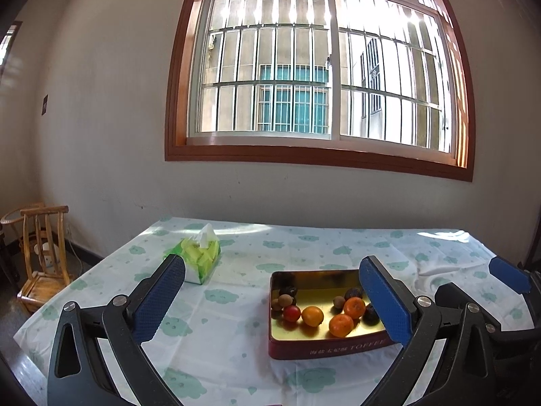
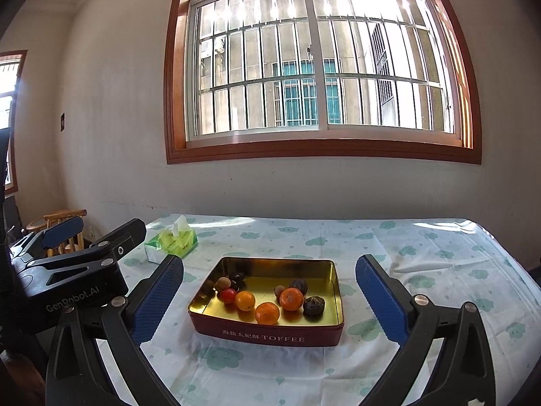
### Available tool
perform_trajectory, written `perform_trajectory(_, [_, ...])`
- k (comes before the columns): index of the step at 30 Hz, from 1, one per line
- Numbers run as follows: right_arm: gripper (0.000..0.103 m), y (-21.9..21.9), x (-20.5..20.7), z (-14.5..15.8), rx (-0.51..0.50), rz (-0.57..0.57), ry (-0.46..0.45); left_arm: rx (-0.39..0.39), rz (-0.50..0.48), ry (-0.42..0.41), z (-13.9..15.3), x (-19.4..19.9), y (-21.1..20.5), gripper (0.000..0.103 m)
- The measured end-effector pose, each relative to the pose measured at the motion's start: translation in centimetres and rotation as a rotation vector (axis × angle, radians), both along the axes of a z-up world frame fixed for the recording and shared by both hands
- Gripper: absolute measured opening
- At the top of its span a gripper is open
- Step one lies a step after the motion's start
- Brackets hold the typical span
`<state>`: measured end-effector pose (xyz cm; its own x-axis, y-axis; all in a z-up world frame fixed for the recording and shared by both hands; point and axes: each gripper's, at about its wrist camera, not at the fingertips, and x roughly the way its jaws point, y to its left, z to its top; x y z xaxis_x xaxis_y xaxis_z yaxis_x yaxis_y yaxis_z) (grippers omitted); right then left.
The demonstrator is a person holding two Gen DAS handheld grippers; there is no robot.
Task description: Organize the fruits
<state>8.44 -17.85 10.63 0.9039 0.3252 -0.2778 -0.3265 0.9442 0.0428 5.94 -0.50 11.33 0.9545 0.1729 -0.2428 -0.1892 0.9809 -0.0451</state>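
Observation:
A red toffee tin with a gold inside stands on the table, also in the left wrist view as the tin. In it lie three oranges, a small red fruit, several dark fruits and small brown ones. My right gripper is open, held back from the tin with nothing between its blue pads. My left gripper is open too, left of the tin and empty. It shows at the left edge of the right wrist view as the left gripper.
A green tissue pack lies on the far left of the table, which wears a white cloth with green clouds. A wooden chair stands left of the table. Wall and barred window lie behind.

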Motion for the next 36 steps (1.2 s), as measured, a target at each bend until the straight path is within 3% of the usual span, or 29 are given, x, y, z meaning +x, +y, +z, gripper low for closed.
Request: perform_trajectory(36, [0.103,0.5,-1.0,0.4,-0.016,0.008,-0.009,-0.006,0.002,-0.013,0.4,-1.4,0.5,0.102])
